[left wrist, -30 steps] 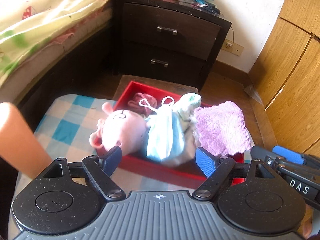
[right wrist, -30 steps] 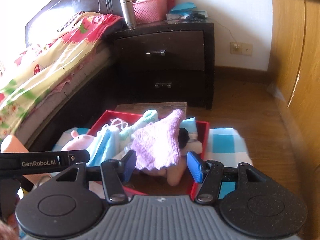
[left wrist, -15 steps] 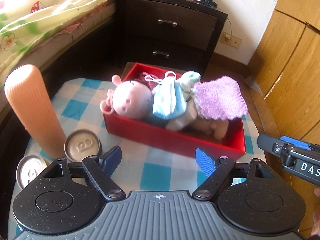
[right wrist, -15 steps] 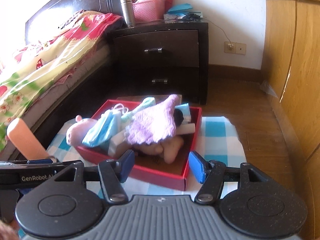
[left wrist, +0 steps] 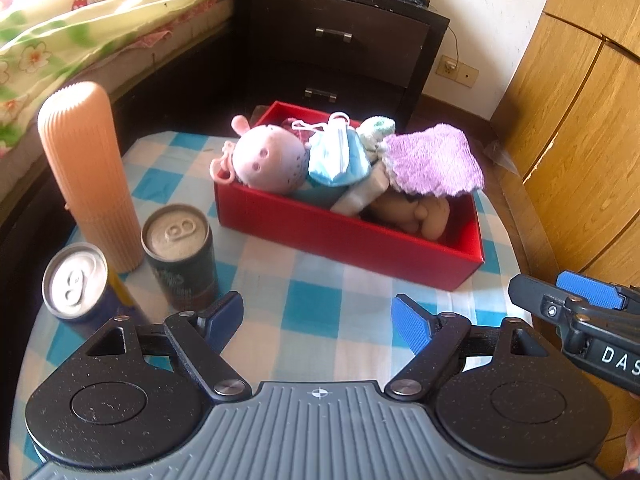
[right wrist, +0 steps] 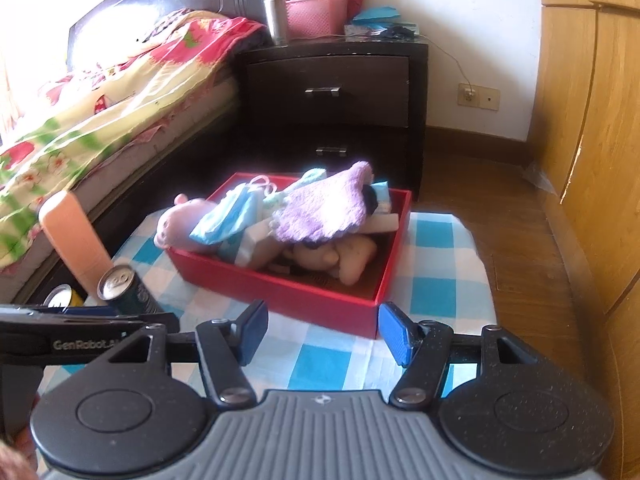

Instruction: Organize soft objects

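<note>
Left gripper [left wrist: 318, 318]: jaws spread wide, nothing between the blue pads, poised above the blue-and-white checked tablecloth [left wrist: 320, 312] on the near side of the red box [left wrist: 348, 236]. Right gripper [right wrist: 322, 330]: jaws parted and just now opening a little further, nothing between them, poised over the same cloth just short of the box's near corner; seen also at the right edge of the left wrist view, beside the left gripper.

Red box: rectangular, open-topped, resting on the tablecloth, heaped with soft things. Pink pig plush [left wrist: 266, 160] at the left end, head above the rim. Light-blue face masks [left wrist: 336, 156] leaning against the plush, white ear loops on top. Pale green-and-white sock [left wrist: 378, 130] behind the masks. Purple fleecy cloth [left wrist: 434, 160] draped over the right half, edge overhanging the far wall. Beige plush toy [left wrist: 420, 212] under the cloth on the box floor. White folded cloth [left wrist: 360, 196] wedged between masks and beige toy.

Left of the box, well apart from it: ribbed peach-coloured cylinder [left wrist: 88, 172], upright; dark drink can [left wrist: 180, 256] just beside it; blue-and-yellow can [left wrist: 78, 284] nearer the table edge.

Beyond the table: dark two-drawer nightstand [right wrist: 336, 92] with a steel flask [right wrist: 275, 14] and pink basket [right wrist: 314, 14] on top; bed with floral quilt [right wrist: 100, 100] at left; wooden wardrobe [right wrist: 592, 120] at right.
</note>
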A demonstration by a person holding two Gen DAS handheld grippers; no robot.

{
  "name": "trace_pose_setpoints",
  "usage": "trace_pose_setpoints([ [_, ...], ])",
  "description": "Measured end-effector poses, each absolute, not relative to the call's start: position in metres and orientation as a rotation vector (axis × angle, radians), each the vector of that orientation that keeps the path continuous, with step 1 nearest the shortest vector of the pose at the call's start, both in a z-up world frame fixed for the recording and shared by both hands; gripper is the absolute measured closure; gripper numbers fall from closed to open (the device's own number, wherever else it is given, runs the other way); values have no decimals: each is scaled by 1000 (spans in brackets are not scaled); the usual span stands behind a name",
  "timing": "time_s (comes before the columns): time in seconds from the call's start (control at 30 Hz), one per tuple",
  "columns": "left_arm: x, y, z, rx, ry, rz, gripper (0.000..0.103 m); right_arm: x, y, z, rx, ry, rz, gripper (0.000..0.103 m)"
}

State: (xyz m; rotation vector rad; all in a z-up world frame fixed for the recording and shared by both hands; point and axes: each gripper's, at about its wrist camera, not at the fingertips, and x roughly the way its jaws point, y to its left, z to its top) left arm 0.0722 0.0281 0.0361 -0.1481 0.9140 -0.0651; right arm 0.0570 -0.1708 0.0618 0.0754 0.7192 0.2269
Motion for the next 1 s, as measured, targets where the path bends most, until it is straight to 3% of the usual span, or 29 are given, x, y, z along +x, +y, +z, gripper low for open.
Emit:
trace_pose_setpoints([
  [1.0, 49, 18, 35, -77, 880, -35, 22, 40, -154, 55, 27, 681, 214, 61],
])
